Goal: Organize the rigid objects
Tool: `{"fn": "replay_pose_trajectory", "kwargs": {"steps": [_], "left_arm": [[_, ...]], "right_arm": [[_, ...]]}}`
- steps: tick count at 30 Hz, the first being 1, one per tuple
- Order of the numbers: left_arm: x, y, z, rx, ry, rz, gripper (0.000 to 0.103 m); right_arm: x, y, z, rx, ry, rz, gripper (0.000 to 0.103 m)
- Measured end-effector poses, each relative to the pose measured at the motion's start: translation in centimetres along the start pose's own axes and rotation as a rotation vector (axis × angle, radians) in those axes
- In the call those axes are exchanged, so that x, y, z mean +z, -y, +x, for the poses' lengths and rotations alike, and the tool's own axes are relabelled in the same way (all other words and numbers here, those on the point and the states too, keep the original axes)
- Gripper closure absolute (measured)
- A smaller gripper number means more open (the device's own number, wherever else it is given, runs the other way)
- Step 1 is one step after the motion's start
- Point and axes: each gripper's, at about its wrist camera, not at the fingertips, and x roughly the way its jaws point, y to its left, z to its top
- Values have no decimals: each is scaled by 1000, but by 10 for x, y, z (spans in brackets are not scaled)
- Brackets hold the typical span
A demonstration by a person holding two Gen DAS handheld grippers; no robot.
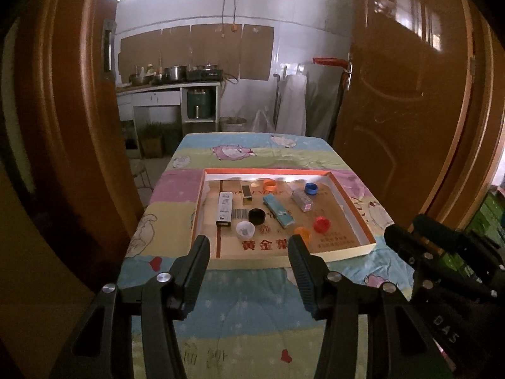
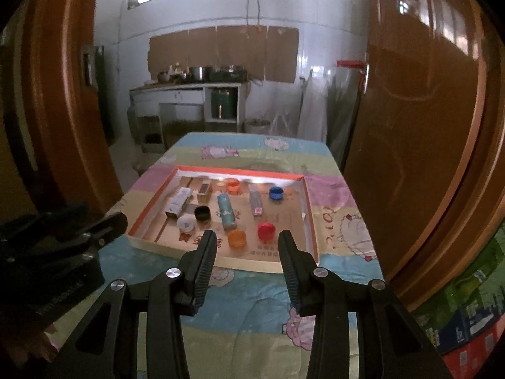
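A shallow cardboard tray (image 1: 358,213) (image 2: 311,221) lies on the table and holds bottle caps and small boxes. Among them are a black cap (image 1: 256,215) (image 2: 202,213), a white cap (image 1: 245,229) (image 2: 185,223), a red cap (image 1: 321,223) (image 2: 266,231), an orange cap (image 2: 236,238), a blue cap (image 1: 310,188) (image 2: 276,193), a teal box (image 1: 279,210) (image 2: 226,210) and a white box (image 1: 225,207) (image 2: 178,201). My left gripper (image 1: 249,243) is open and empty above the tray's near edge. My right gripper (image 2: 247,238) also stands open and empty at that edge.
The table (image 1: 246,315) (image 2: 252,309) carries a cartoon-print cloth. Brown wooden doors (image 1: 410,94) (image 2: 426,110) flank it on both sides. A kitchen counter with pots (image 1: 170,77) stands at the far wall. Coloured cartons (image 2: 467,331) are stacked at the lower right.
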Motion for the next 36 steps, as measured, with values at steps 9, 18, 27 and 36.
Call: {"fn": "replay_pose_trajectory", "kwargs": {"steps": [9,18,27,36], "left_arm": [[-19,6,-44,-14,73,-10,52],[-43,10,-83,-17,108,-22,52],[-65,17,-112,29,136,-8,52],[-84,22,-126,24,117,-14,52]], "right_arm": [[-19,-6,-43,-26,92,18,55],[-39,-10,-83,-33,145,30,54],[-63,-10,-114,-52,171,46,54],[-84,-12,-133,-47,169,27,54]]}}
